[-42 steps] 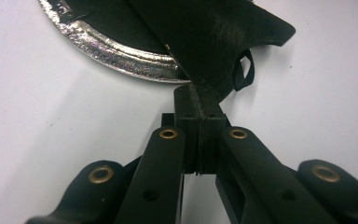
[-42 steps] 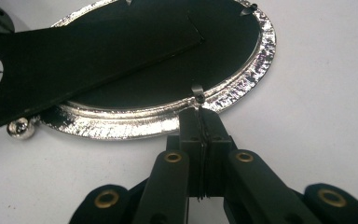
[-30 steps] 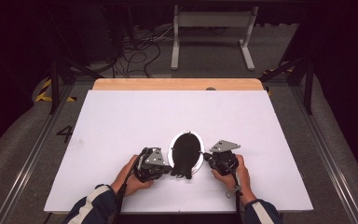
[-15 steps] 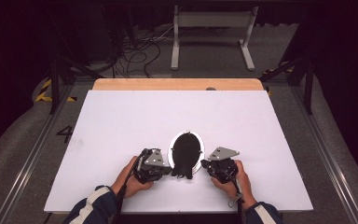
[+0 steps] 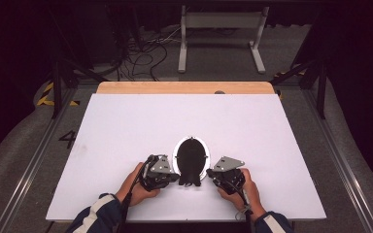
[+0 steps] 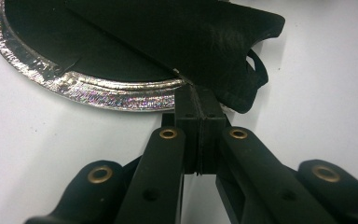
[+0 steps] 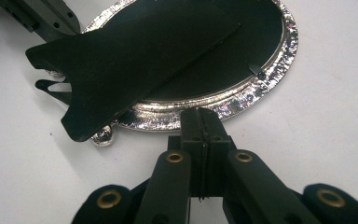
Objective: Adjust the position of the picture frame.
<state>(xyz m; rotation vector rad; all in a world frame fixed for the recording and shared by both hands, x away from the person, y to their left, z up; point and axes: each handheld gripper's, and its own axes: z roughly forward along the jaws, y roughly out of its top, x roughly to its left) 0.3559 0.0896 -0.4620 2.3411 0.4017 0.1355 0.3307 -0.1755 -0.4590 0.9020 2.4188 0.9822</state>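
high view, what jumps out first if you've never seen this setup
An oval silver-rimmed frame lying back-up near the front middle of the white table, its black stand flap hinged outward. On either side of it a hand holds a black gripper, the left gripper and the right gripper, both with jaws shut and tips at the frame's rim.
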